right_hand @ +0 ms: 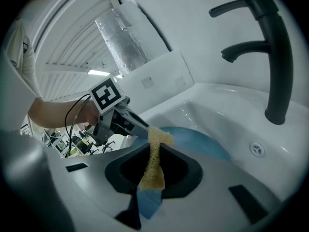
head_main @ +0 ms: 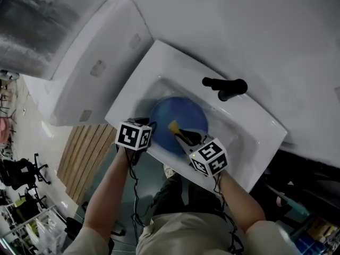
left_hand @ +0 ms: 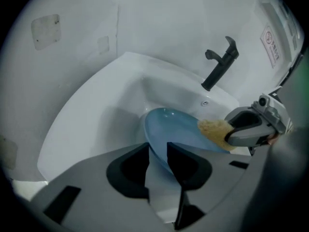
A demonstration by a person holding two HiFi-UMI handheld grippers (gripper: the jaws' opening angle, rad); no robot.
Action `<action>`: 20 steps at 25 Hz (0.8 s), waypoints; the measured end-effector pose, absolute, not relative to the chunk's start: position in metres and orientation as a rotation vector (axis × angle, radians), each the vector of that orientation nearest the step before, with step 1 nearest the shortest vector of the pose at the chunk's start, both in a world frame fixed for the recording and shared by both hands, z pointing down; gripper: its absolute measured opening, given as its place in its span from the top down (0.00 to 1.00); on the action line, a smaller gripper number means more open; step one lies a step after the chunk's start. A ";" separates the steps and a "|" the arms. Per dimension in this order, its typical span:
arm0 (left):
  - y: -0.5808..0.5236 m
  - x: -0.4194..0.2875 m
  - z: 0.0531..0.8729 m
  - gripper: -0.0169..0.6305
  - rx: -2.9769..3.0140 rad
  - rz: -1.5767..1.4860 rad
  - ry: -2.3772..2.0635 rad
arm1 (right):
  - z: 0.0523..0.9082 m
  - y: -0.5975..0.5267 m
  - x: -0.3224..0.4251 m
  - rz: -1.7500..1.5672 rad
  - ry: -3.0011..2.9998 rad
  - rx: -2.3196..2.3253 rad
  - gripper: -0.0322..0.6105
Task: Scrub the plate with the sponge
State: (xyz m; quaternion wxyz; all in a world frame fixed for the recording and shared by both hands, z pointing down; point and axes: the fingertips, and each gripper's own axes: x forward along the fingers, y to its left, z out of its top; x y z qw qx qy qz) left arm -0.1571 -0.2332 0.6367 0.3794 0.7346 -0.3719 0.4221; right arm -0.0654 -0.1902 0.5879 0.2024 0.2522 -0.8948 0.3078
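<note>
Counts: 1 sink (head_main: 142,79), 1 plate (head_main: 183,110), 1 sponge (head_main: 173,126), 1 black faucet (head_main: 225,87), 2 grippers w/ 1 marker cube each.

Far L in head view: white cabinet (head_main: 90,73) next to the sink, wooden slat mat (head_main: 85,158) on the floor below it.

L gripper (head_main: 150,126) is at the plate's L near edge. Its own view shows the jaws set narrow, clamped on the blue rim, w/ nothing else in them.

Mid: the plate sits inside the basin, tilted, w/ the near rim up at the L jaws. It's the only thing in the sink besides the tools.

R gripper (head_main: 184,135) comes in from the near R. Its jaws are pinched nearly together on the thin yellow sponge, whose tip pokes out over the plate face. Can't tell if the sponge is touching the plate or just above it.

Faucet is on the far rim, R of center, spout over the basin.

Hidden/cut off:
- Plate's near edge is under both grippers in head view.
- Most of the sponge is buried betw. the R jaws.
- Basin floor under the plate is not visible.
- Both forearms are cut by the bottom edge.
</note>
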 end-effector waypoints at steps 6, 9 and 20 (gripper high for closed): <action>-0.234 -0.156 0.638 0.82 1.843 1.068 -0.953 | 0.621 -0.197 -0.084 0.870 -2.459 0.628 0.84; -0.235 -0.153 0.637 0.83 1.850 1.047 -0.957 | 0.637 -0.205 -0.101 0.841 -2.438 0.545 0.84; -0.241 -0.157 0.641 0.87 1.828 1.074 -0.992 | 0.669 -0.255 -0.128 0.600 -2.358 0.478 0.84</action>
